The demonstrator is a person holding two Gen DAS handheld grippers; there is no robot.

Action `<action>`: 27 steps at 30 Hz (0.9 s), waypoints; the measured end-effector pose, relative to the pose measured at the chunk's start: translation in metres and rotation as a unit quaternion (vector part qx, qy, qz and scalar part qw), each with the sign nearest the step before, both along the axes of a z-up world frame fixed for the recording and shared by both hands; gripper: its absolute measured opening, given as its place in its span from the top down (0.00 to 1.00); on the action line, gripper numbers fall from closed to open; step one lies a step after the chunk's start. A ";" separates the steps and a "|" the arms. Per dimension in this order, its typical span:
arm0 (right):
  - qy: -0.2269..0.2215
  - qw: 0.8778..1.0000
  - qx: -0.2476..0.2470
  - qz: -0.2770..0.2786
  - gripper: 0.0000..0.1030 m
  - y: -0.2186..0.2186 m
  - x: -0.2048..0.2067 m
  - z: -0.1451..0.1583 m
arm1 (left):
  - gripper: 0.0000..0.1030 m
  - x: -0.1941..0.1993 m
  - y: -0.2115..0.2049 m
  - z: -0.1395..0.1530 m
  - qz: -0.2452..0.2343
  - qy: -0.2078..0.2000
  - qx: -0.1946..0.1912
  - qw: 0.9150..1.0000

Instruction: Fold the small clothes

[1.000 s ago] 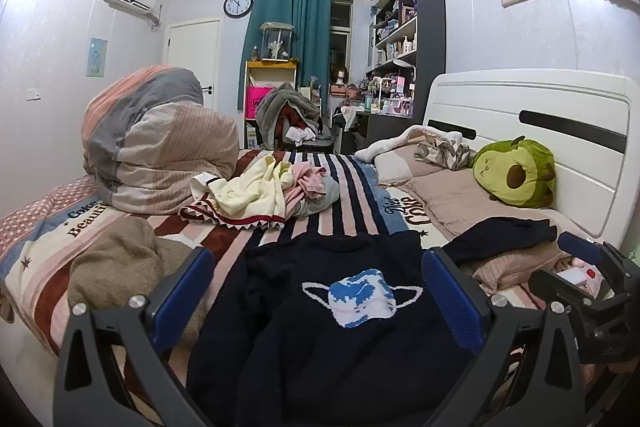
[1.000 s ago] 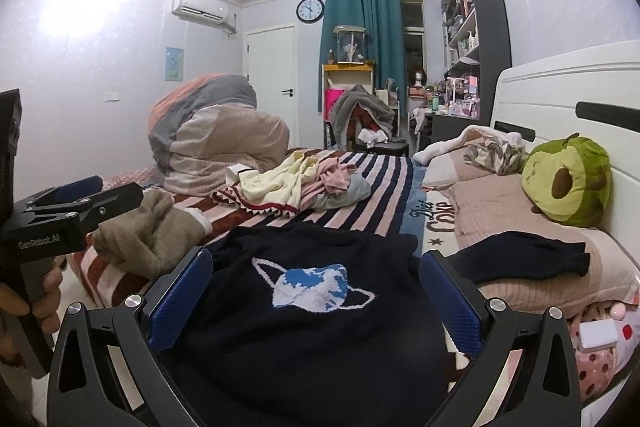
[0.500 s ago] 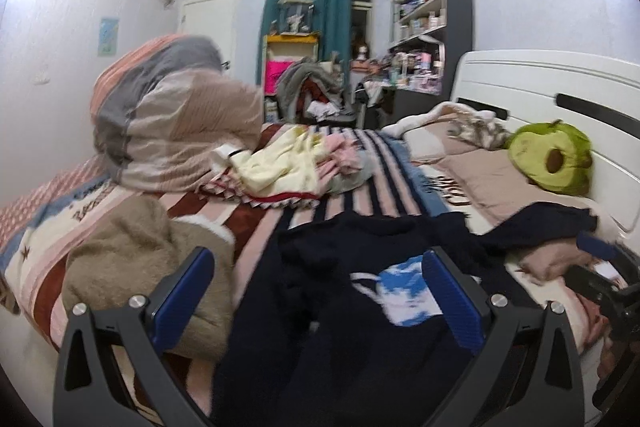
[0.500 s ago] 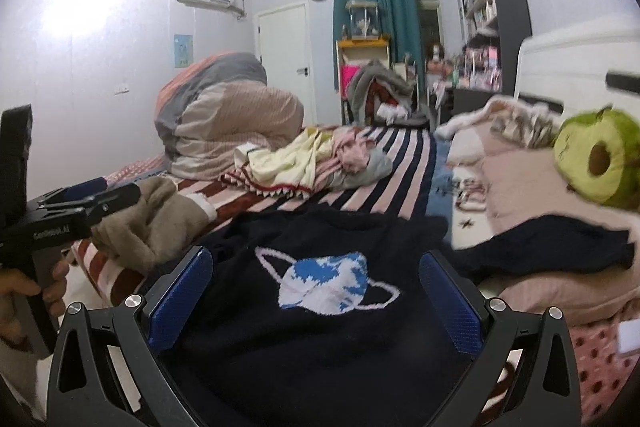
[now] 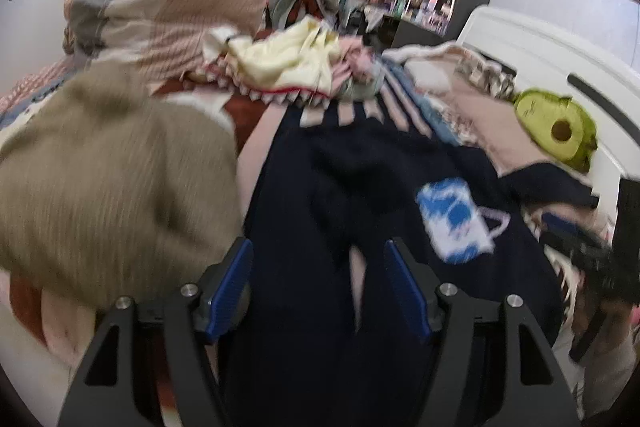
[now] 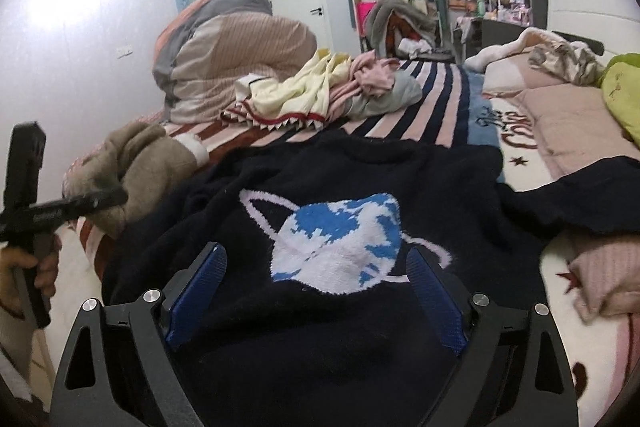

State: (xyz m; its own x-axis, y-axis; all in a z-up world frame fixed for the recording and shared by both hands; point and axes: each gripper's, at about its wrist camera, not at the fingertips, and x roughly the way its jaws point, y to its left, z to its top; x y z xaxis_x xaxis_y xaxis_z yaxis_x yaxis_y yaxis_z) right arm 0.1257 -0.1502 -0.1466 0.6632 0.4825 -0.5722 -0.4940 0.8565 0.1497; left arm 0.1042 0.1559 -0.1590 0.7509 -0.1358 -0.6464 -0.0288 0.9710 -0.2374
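Note:
A navy sweater [image 6: 320,187] with a blue and white planet design [image 6: 340,239] lies spread on the striped bed. It also shows in the left wrist view [image 5: 360,187], blurred, with its left part bunched. My left gripper [image 5: 320,275] is low over the sweater's left side, its blue pads [image 5: 232,279] partly closed with dark cloth between them. My right gripper [image 6: 316,291] is open just above the sweater's lower edge, empty. The left gripper also shows at the left of the right wrist view [image 6: 80,203].
A tan knit garment [image 5: 108,179] lies left of the sweater. A pile of cream and pink clothes [image 6: 320,87] and a rolled duvet [image 6: 232,55] lie further up the bed. An avocado plush [image 5: 556,127] and pillows [image 6: 560,115] sit at the headboard.
Both grippers have dropped closer to the sweater. The left gripper has swung left and its jaws have narrowed around the cloth. The right gripper's jaws have narrowed a little.

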 end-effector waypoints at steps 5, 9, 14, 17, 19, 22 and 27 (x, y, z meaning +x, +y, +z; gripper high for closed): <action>0.017 1.000 -0.004 0.004 0.13 0.006 0.004 -0.011 | 0.37 -0.037 0.006 -0.036 0.009 0.060 -0.032 0.998; 0.032 0.999 -0.009 0.012 0.13 0.012 -0.001 -0.016 | 0.36 -0.052 0.011 -0.071 0.023 0.103 -0.049 0.993; 0.040 0.999 -0.021 0.018 0.13 0.018 -0.010 -0.017 | 0.56 -0.051 0.008 -0.082 0.043 0.093 -0.052 0.993; 0.037 0.999 -0.023 0.012 0.13 0.015 -0.014 -0.013 | 0.90 -0.050 0.008 -0.074 0.040 0.090 -0.044 0.994; 0.036 0.999 -0.019 0.007 0.13 0.012 -0.014 -0.010 | 0.91 -0.053 0.010 -0.064 0.038 0.078 -0.051 0.995; 0.036 0.999 -0.008 0.004 0.13 0.008 -0.016 -0.007 | 0.92 -0.058 0.006 -0.041 0.032 0.051 -0.035 0.998; 0.029 1.000 -0.002 0.010 0.13 0.009 -0.022 -0.003 | 0.93 -0.066 -0.006 0.008 0.023 -0.007 -0.009 1.000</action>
State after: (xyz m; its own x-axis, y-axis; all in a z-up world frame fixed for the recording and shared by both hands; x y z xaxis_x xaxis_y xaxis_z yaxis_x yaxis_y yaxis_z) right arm 0.1035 -0.1416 -0.1494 0.6195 0.4933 -0.6106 -0.5016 0.8471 0.1754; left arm 0.0382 0.1500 -0.1513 0.7656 -0.1119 -0.6335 -0.0707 0.9642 -0.2557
